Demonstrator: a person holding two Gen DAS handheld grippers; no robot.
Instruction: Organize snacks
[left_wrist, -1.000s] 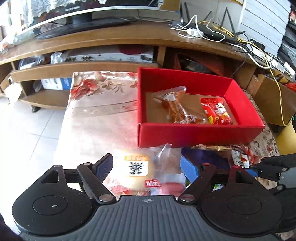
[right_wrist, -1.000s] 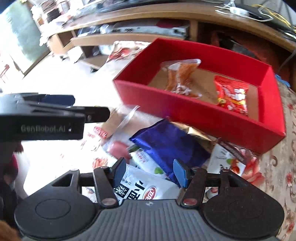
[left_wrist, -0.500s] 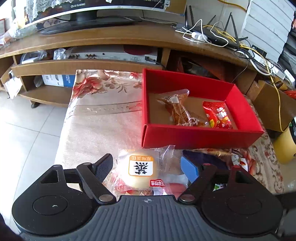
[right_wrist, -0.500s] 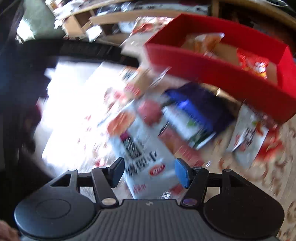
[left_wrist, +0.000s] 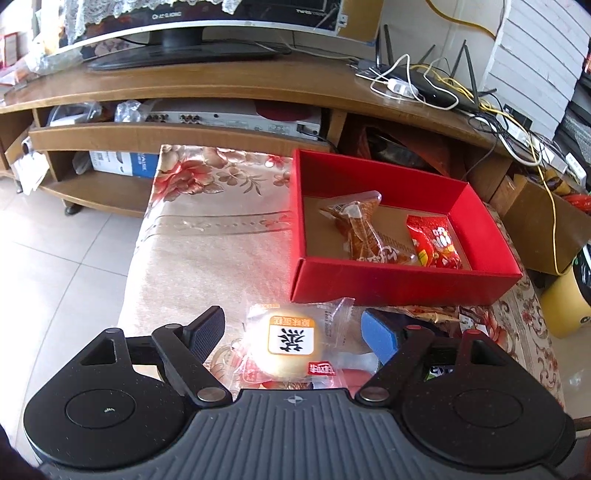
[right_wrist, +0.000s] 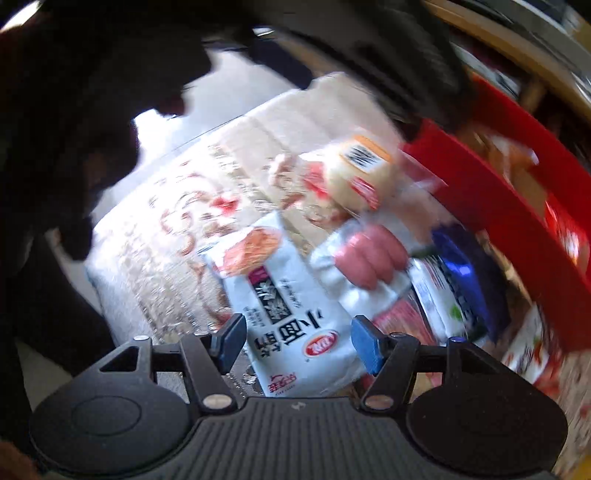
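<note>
A round bun in a clear wrapper (left_wrist: 291, 343) lies on the flowered tablecloth between the fingers of my left gripper (left_wrist: 293, 334), which is open, with gaps on both sides. Beyond it stands the red box (left_wrist: 406, 284), holding an orange-brown snack pack (left_wrist: 365, 232) and a red packet (left_wrist: 434, 243). The right wrist view is blurred. My right gripper (right_wrist: 298, 343) hangs over a white snack bag (right_wrist: 288, 314), its jaws opening, and the bag shows between them with neither pad pressing on it. Past that lie a sausage pack (right_wrist: 369, 262), a blue bag (right_wrist: 458, 266) and the bun (right_wrist: 358, 170).
A wooden TV stand (left_wrist: 221, 88) with a monitor, a router and cables runs behind the table. White floor tiles (left_wrist: 55, 258) lie to the left of the table edge. A yellow bin (left_wrist: 565, 302) stands at right. A dark shape (right_wrist: 92, 110) fills the right view's upper left.
My right gripper swung left and rolled, from over the blue bag to over the white bag, and its jaws widened. It left the left view's edge. The bun now shows whole between the left fingers.
</note>
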